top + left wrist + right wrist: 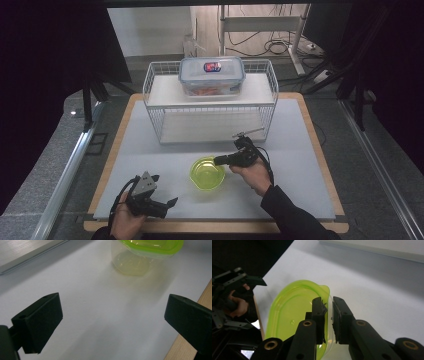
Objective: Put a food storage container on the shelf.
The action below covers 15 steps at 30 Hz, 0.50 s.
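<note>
In the high view, the green container (207, 173) sat on the white mat (300, 150) just in front of the wire rack (159, 105), with the right gripper (219, 160) at its right rim; the step appeared to be securing a grasp. In the left gripper view, the left gripper (112, 315) hung with jaws wide apart over bare mat, clear room toward the container, the wooden table edge (205, 293) close by. In the right gripper view, the jaws were clamped on the container's thin wall, so the next move probably called for a level lift clear of the rack.
</note>
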Tool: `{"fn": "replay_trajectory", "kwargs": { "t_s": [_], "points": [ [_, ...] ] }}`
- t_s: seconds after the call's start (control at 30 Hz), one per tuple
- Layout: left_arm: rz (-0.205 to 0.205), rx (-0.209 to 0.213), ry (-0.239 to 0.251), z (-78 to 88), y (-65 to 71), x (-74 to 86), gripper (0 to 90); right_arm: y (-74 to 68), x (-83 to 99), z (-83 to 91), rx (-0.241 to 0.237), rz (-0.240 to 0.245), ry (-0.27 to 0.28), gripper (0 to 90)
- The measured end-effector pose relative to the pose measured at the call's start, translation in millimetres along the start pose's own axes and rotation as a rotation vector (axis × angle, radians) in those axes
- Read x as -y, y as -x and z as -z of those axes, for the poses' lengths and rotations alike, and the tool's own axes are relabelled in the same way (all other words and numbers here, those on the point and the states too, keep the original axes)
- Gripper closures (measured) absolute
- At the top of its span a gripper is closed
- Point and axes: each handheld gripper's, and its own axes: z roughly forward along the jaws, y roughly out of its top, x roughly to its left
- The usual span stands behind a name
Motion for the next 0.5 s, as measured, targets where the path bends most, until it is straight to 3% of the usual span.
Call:
{"fn": "replay_trajectory", "kwargs": {
  "t_s": [0.17,0.5],
  "points": [
    [-0.001,0.000,0.000,-0.2,0.2,-0.1,1.7,-2.2,-2.2,7.2,-0.046,-0.012,0.028,82.8],
    [-0.001,0.000,-0.001,-0.5,0.2,-0.2,1.7,-4.1,-4.2,24.3,-0.045,-0.008,0.075,84.1]
  ]
}}
